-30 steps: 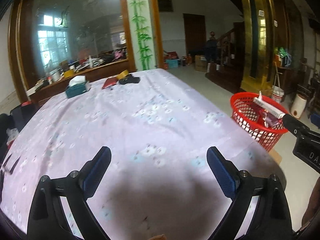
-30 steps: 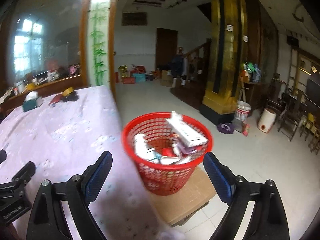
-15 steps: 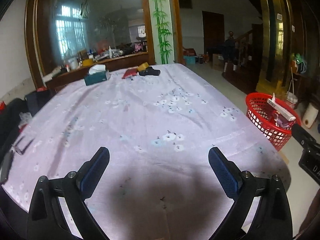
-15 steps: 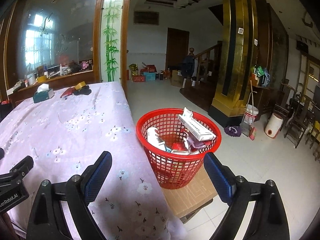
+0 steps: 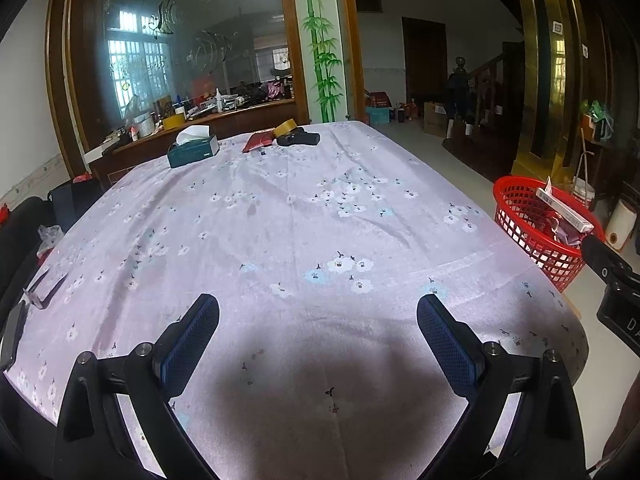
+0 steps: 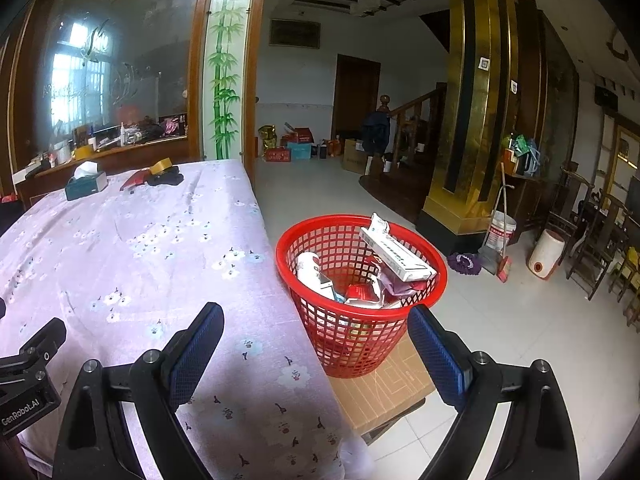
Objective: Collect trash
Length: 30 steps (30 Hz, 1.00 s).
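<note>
The left gripper (image 5: 318, 330) is hanging above the near edge of a table covered with a lilac flowered tablecloth (image 5: 288, 216). Its two blue-padded fingers (image 5: 188, 340) are standing wide apart and nothing is lying between them. The right gripper (image 6: 314, 344) is also spreading its fingers (image 6: 436, 354) wide and is carrying nothing. It is pointing past the right edge of the table toward a red plastic basket (image 6: 352, 336).

The basket is standing on a flat cardboard box (image 6: 384, 392) on the tiled floor, just beside the right edge of the table. It is holding the trash: a long white carton (image 6: 394, 254) is leaning across the rim on the far right side, a white bottle (image 6: 310, 270) is lying against the left wall inside, and some crumpled wrappers (image 6: 384, 286) are lying between them. In the left wrist view the same basket is showing at the right, beyond the table edge.

At the far edge of the table a dark green tissue box (image 5: 193, 151) is sitting with a white tissue sticking up. To the right of it a red packet (image 5: 258, 141), a roll of brown tape (image 5: 285, 127) and a black object (image 5: 299, 139) are lying close together. The rest of the cloth is showing only its flower print. A part of the other gripper is appearing at the side of each view.
</note>
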Each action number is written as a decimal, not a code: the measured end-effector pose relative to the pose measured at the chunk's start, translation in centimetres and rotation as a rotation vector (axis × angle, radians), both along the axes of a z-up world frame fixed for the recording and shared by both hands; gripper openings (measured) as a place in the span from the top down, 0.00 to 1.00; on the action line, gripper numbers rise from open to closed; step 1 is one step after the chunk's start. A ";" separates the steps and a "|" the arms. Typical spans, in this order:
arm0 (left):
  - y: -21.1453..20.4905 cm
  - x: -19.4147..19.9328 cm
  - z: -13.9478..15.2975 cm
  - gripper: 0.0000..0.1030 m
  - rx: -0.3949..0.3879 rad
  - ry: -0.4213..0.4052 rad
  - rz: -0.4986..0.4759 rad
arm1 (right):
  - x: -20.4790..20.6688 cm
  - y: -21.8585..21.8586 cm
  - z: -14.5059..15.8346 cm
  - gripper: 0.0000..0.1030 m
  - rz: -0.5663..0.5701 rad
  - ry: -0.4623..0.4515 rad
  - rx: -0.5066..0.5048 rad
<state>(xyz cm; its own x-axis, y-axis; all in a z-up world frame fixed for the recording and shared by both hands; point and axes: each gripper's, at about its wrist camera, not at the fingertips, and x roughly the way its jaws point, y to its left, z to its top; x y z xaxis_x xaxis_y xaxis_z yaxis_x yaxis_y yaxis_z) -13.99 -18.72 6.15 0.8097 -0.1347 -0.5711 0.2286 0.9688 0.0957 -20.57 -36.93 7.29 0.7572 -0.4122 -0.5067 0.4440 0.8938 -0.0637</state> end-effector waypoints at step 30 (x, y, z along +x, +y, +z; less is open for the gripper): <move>-0.1 -0.2 -0.2 0.04 0.008 0.011 -0.017 | 0.3 0.4 -0.2 0.07 0.005 0.013 -0.002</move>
<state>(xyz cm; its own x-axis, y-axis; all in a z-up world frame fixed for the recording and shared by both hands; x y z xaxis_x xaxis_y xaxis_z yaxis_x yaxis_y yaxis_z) -14.18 -18.78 5.95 0.8009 -0.1440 -0.5813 0.2465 0.9639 0.1008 -20.32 -36.58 7.07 0.7524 -0.4097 -0.5158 0.4389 0.8957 -0.0712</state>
